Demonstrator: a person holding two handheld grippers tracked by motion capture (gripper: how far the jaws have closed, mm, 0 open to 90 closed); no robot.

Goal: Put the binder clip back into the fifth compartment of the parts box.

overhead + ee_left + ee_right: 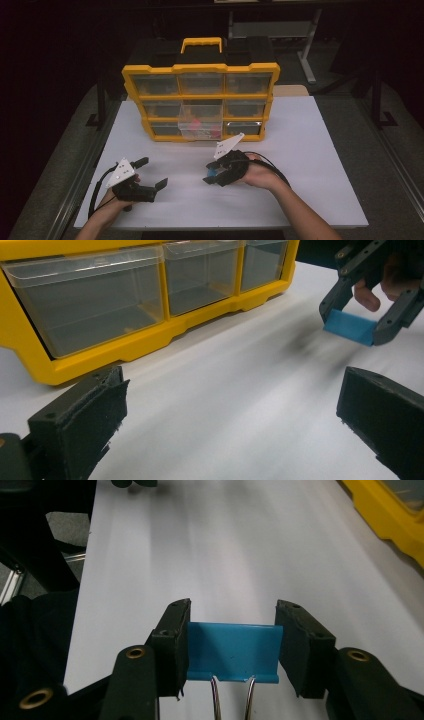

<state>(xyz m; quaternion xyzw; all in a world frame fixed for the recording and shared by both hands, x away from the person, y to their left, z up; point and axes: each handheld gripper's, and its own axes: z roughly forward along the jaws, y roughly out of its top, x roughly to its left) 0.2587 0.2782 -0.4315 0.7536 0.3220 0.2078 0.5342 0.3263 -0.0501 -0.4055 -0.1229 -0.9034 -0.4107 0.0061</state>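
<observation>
Two tongs were in my hands: my right tongs (231,645) clamped a blue binder clip (233,650) by its sides, lifted off the white bench (300,150) in front of the yellow drawer organizer (200,95); my left tongs (152,172) gaped wide and empty, nearer me than the organizer.

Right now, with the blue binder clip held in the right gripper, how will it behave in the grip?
The binder clip looks stiff: its body keeps its folded shape between the right gripper's pads. It is probably light for its size. Its smooth painted sides may slip, and the loose wire handles could swing.
</observation>
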